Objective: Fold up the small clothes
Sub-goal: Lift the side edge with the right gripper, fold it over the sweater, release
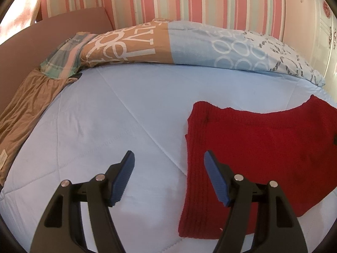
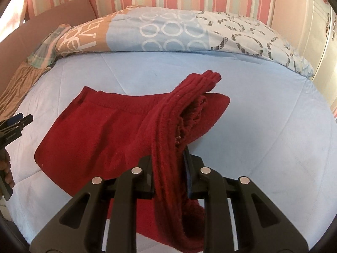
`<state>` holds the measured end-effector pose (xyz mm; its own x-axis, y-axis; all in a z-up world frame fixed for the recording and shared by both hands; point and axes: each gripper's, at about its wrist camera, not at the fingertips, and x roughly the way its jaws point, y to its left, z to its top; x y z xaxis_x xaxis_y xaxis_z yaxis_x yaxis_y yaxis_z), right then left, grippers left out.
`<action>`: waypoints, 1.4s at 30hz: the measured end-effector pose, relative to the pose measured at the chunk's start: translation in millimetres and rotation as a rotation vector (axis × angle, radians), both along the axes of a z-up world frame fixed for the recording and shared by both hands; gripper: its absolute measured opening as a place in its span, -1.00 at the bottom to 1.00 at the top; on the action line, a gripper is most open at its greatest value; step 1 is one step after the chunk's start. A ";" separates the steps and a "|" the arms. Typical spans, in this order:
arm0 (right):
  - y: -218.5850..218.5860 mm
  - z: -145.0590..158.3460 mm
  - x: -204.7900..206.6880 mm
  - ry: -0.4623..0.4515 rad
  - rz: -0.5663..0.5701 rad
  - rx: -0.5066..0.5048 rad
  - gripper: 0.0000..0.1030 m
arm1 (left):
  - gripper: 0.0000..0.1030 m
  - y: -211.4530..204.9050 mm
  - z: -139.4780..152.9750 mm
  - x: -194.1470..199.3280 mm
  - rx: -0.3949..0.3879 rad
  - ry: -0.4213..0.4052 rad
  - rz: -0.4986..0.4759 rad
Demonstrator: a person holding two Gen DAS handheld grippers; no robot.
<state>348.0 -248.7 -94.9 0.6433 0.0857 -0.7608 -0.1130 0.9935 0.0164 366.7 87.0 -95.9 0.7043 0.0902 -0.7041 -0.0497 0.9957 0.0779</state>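
Note:
A red knitted garment (image 1: 259,147) lies on the light blue bedspread (image 1: 126,109), to the right in the left wrist view. My left gripper (image 1: 169,164) is open and empty, hovering over the bedspread just left of the garment's ribbed left edge. My right gripper (image 2: 168,168) is shut on a ribbed edge of the red garment (image 2: 101,135) and lifts that fold above the rest, which lies flat on the bedspread (image 2: 263,126). The left gripper (image 2: 19,122) shows at the left edge of the right wrist view.
A rolled patterned blue and tan duvet (image 1: 189,44) lies across the back of the bed. A brown cloth (image 1: 27,109) and a plaid garment (image 1: 63,61) lie at the left. A striped pink wall (image 1: 189,0) stands behind. A white cabinet (image 2: 324,42) is at the right.

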 end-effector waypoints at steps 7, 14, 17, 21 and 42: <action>23.9 22.7 4.1 -0.032 0.008 0.018 -0.61 | 0.35 10.9 8.7 3.3 -0.001 -0.006 0.005; 70.1 49.3 14.1 -0.070 0.051 0.035 -0.61 | 0.35 32.2 13.9 7.7 -0.005 -0.007 0.018; 98.2 53.0 20.0 -0.070 0.080 0.034 -0.62 | 0.35 42.8 16.0 8.0 -0.013 -0.010 0.025; 134.8 53.1 23.7 -0.075 0.121 0.031 -0.62 | 0.35 60.6 17.3 7.6 -0.020 -0.015 0.039; 279.4 -45.9 26.5 0.062 0.107 0.031 -0.64 | 0.35 161.1 -13.2 -14.5 -0.051 0.049 0.126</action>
